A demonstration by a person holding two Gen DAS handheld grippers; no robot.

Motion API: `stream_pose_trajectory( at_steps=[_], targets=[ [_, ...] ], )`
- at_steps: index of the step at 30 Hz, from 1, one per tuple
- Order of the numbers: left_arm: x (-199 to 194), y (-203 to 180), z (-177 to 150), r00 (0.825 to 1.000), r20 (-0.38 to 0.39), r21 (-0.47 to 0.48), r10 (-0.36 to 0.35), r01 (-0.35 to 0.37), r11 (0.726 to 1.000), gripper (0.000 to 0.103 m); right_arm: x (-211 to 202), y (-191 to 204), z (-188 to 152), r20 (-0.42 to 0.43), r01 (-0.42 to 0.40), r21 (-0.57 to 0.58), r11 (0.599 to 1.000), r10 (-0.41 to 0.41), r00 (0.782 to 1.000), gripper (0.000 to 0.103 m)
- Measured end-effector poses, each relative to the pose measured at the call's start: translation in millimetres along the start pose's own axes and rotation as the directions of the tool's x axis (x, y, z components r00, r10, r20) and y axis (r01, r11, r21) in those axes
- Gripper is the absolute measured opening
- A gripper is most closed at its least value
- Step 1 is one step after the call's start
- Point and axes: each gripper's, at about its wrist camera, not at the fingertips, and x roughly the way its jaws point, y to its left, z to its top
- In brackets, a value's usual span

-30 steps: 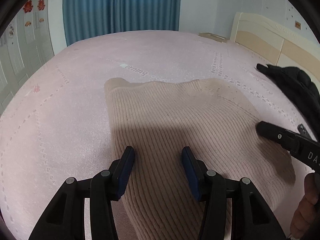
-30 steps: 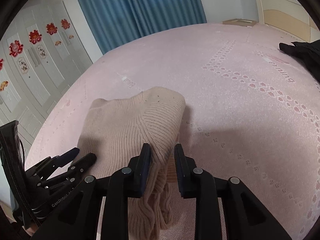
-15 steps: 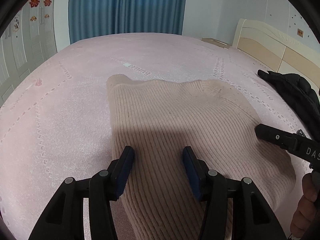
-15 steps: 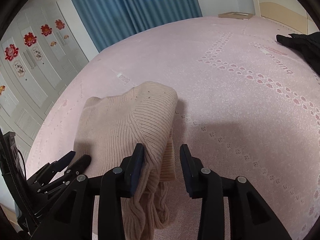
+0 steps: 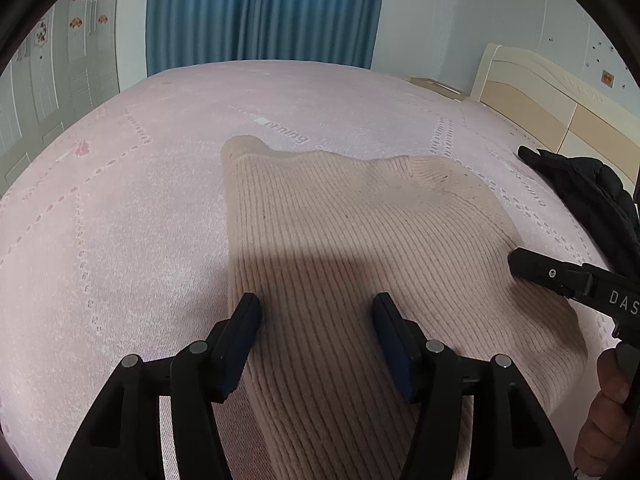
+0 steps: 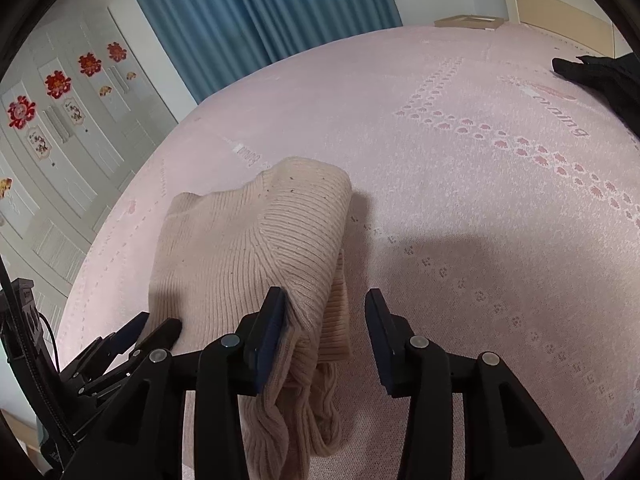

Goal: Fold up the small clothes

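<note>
A beige ribbed knit sweater (image 5: 360, 248) lies folded on the pink bedspread (image 5: 120, 208). My left gripper (image 5: 316, 320) hovers over its near part, jaws opening, pads apart and pressing nothing. In the right wrist view the sweater (image 6: 248, 240) shows its folded right edge. My right gripper (image 6: 325, 312) straddles that edge, jaws opening, with cloth lying between the pads and only brushing the left pad. The right gripper's finger (image 5: 560, 276) shows at the right of the left wrist view, and the left gripper (image 6: 132, 340) at the lower left of the right wrist view.
A black garment (image 5: 592, 192) lies at the bed's right side, near the cream headboard (image 5: 540, 92). Blue curtains (image 5: 260, 12) hang behind the bed, and white wardrobe doors (image 6: 60, 120) with red decorations stand at left. A person's hand (image 5: 608, 420) holds the right gripper.
Both grippers' jaws have spread wider. The right gripper has let go of the sweater's folded edge, which now lies loose between its pads.
</note>
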Motion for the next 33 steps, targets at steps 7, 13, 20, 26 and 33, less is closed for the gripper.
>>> stream_pose_trajectory(
  at_steps=[7, 13, 20, 26, 33],
  targets=[
    [0.8, 4.9, -2.7, 1.000, -0.008, -0.026, -0.019, 0.018, 0.999, 0.062, 0.9, -1.3, 0.0, -0.003, 0.003, -0.002, 1.000, -0.003, 1.000, 0.044],
    [1.6, 7.3, -3.7, 1.000, -0.012, -0.033, -0.027, 0.026, 0.999, 0.064, 1.0, -2.3, 0.8, -0.007, -0.010, 0.006, 1.000, 0.010, 1.000, 0.044],
    [0.5, 6.9, -4.9, 1.000, -0.007, -0.024, -0.023, 0.023, 0.999, 0.065, 0.3, -2.0, 0.6, -0.007, -0.010, 0.004, 1.000, 0.010, 1.000, 0.044],
    [0.6, 6.4, -5.8, 1.000, -0.003, -0.030, -0.019, 0.019, 0.999, 0.065, 0.1, -1.7, 0.4, -0.008, -0.011, 0.004, 1.000, 0.011, 1.000, 0.044],
    [1.3, 7.3, -6.4, 1.000, -0.004, -0.039, -0.022, 0.021, 0.999, 0.067, 0.6, -2.2, 0.5, -0.010, -0.012, 0.008, 1.000, 0.012, 1.000, 0.045]
  ],
)
